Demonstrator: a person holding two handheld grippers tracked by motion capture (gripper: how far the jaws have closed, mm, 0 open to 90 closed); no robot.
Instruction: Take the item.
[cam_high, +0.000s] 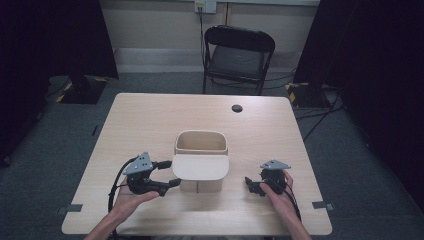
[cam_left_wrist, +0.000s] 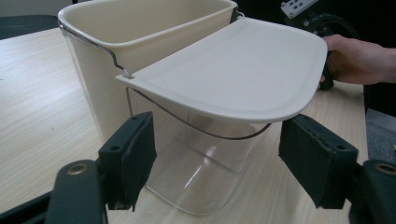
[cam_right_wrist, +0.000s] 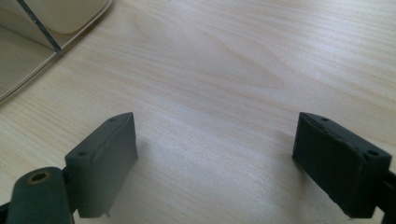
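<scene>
Cream bin (cam_high: 200, 142) stood near the tabletop (cam_high: 150, 120) centre, toward the person's edge, its lid (cam_high: 201, 167) swung open and jutting level toward the person. Wire bail (cam_left_wrist: 205, 133) hung below the lid. Left gripper (cam_high: 170, 174) sat just beside the lid's left edge, jaws wide, holding nothing. Right gripper (cam_high: 250, 184) lay apart to the right, jaws wide over bare wood. Chair (cam_high: 239, 55) stood beyond the tabletop.

No text, label, brand or number can be read anywhere.
</scene>
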